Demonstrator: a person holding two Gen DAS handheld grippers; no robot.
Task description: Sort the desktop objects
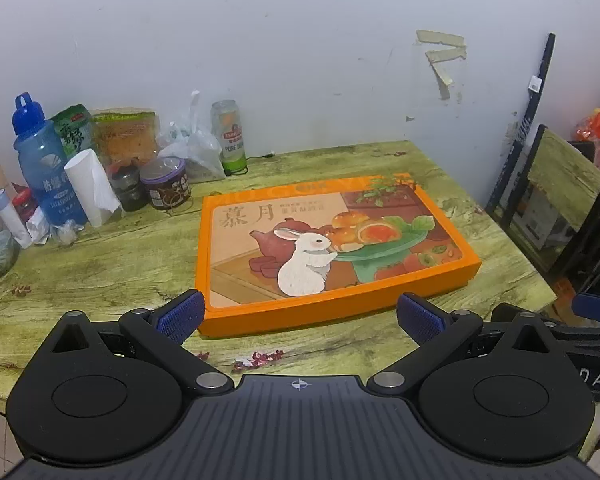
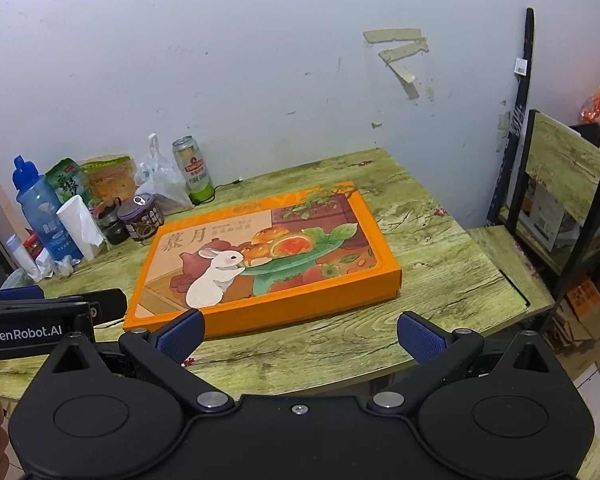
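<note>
Your left gripper (image 1: 300, 316) holds its jaws spread wide with nothing between them, its blue ribbed pads (image 1: 178, 316) hovering just above the near edge of the surface. Your right gripper (image 2: 300, 334) has its jaws just as wide and equally empty, level beside the left one and pointing the same way.

Straight ahead of both lies the flat orange rectangular gift box (image 1: 332, 248), its lid printed with a white rabbit, a brown teapot and golden pastries on a green stand. It rests flat on the green wood-grain surface (image 1: 120, 264), turned slightly askew, with its near long edge close to your left pads.

Beyond it, at the far left against the wall, stand a translucent blue water bottle with a blue cap (image 1: 40, 160), a white paper roll (image 1: 90, 186), a dark purple-lidded jar (image 1: 166, 184) and a green-and-white beer can (image 1: 230, 138).
</note>
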